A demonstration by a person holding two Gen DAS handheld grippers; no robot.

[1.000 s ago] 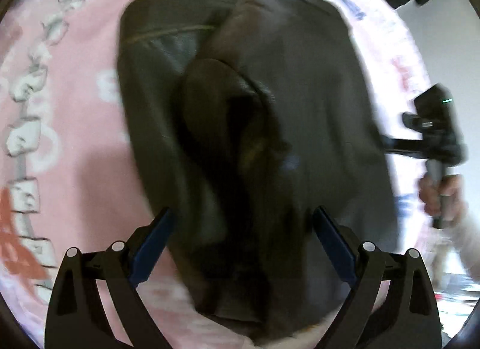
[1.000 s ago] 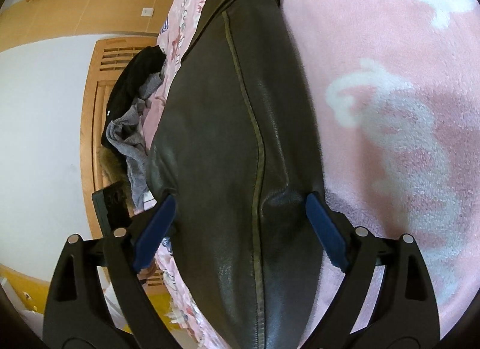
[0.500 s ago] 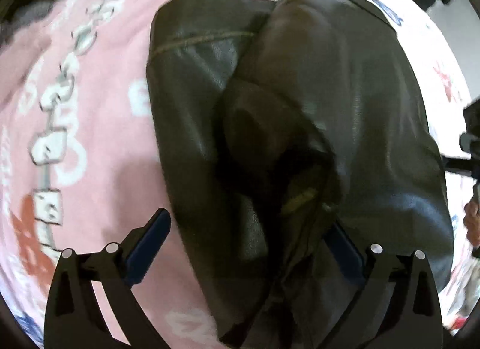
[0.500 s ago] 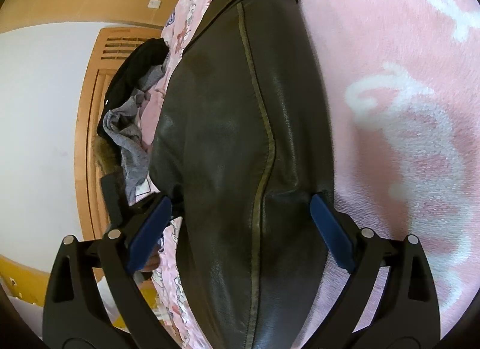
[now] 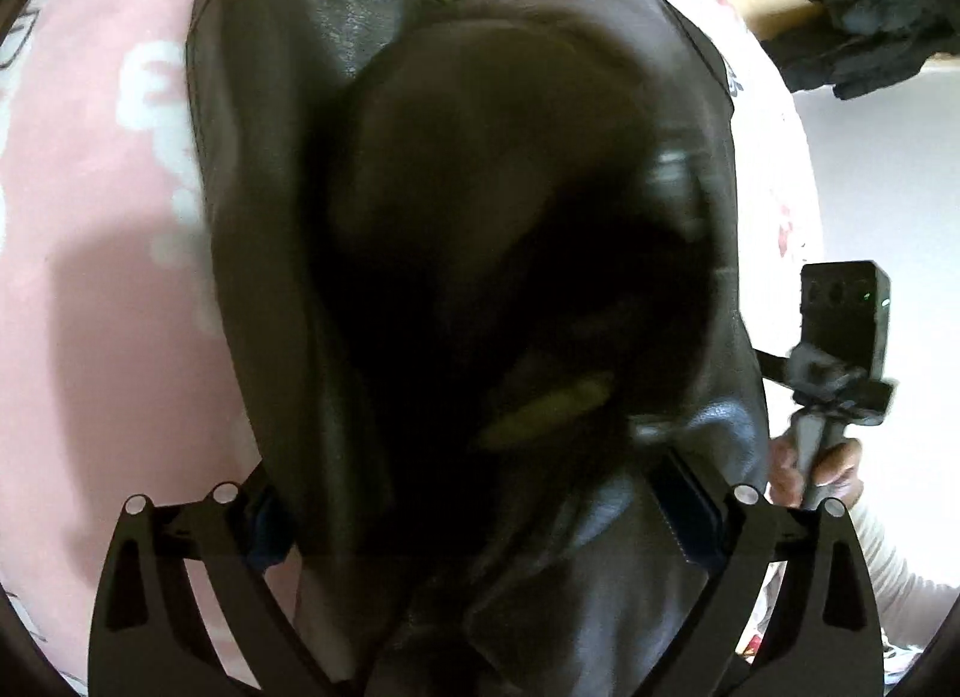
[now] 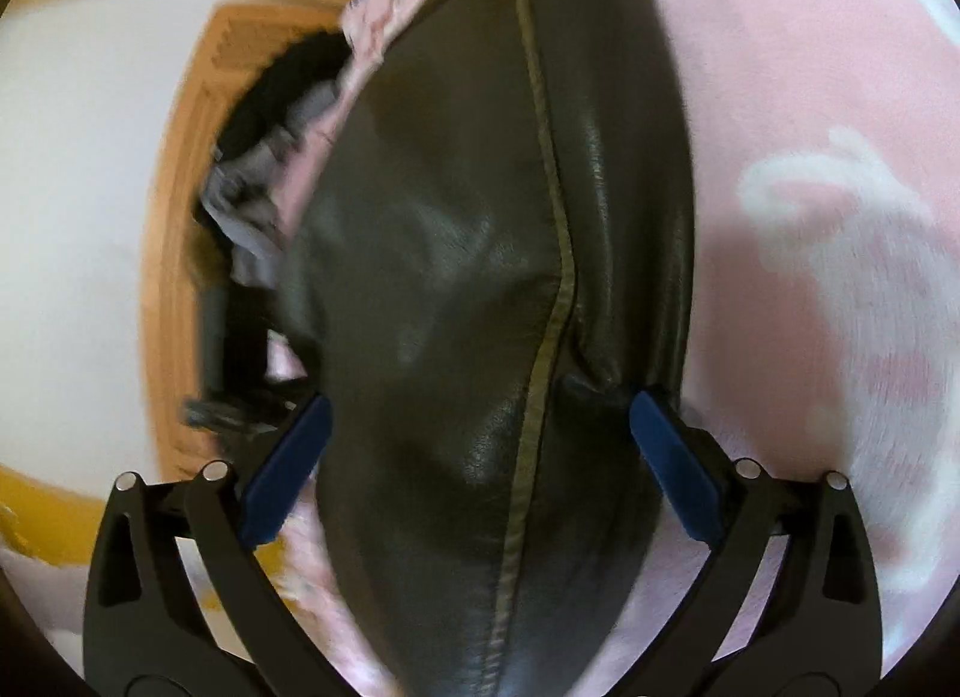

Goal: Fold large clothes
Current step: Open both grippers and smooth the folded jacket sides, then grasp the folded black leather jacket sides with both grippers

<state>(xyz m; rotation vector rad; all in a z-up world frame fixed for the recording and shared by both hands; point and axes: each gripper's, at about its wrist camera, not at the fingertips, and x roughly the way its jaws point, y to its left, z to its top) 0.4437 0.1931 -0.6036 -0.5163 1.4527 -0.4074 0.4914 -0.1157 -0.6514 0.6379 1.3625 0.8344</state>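
A dark brown leather jacket [image 5: 480, 253] lies folded on a pink blanket [image 5: 102, 253]. My left gripper [image 5: 480, 511] is wide open, its blue pads on either side of the jacket's near bunched end, which fills the gap. In the right wrist view the jacket [image 6: 480, 289] shows a long seam. My right gripper [image 6: 480, 457] is also wide open and straddles the jacket's edge. The right gripper's body and the hand holding it show in the left wrist view [image 5: 840, 349] beside the jacket's right edge.
The pink blanket [image 6: 810, 217] with white patterns covers the bed. A pile of dark and grey clothes [image 6: 270, 157] lies past the bed against a wooden panel [image 6: 174, 289]. It also shows in the left wrist view [image 5: 858, 19]. White wall lies beyond.
My left gripper has moved forward and closer over the jacket, so leather now fills its view. My right gripper has shifted slightly along the jacket's edge. Both stay open.
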